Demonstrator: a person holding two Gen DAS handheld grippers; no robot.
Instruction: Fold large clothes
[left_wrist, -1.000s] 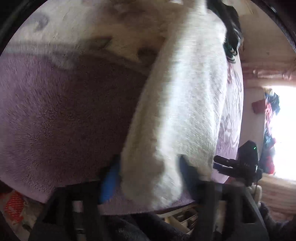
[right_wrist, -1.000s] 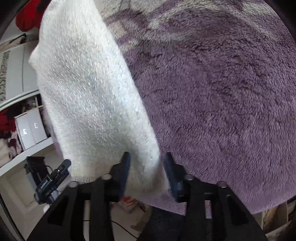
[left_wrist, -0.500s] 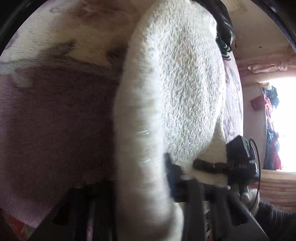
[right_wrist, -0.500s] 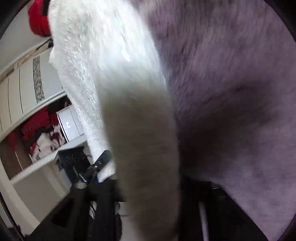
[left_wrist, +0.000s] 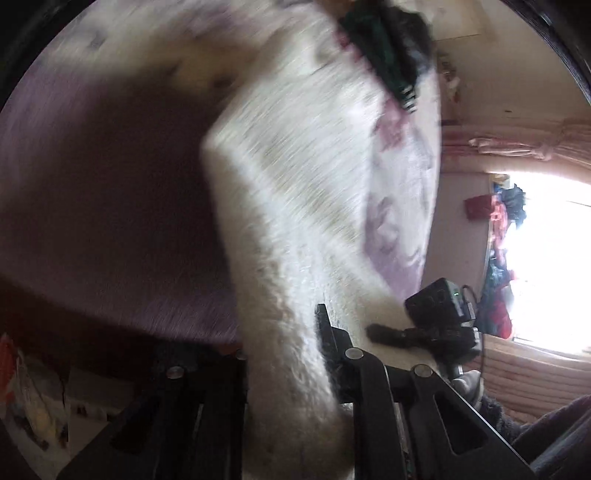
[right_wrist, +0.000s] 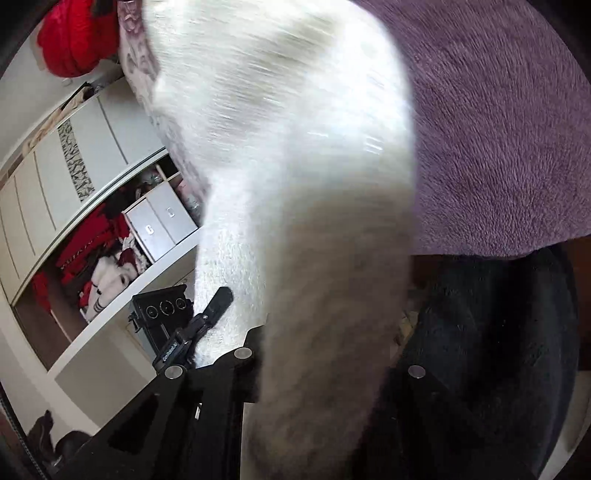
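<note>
Hanging through the centre of both frames, the white fluffy garment (left_wrist: 295, 229) is blurred and runs from the upper middle down between the fingers of each tool. The left gripper (left_wrist: 284, 343) is clenched on its lower end, and the right gripper (right_wrist: 325, 354) is clenched on it too, with the cloth covering most of the jaws. Behind it the purple blanket (right_wrist: 498, 129) fills the upper right of the right view, while a white wardrobe (right_wrist: 74, 166) stands at the left.
</note>
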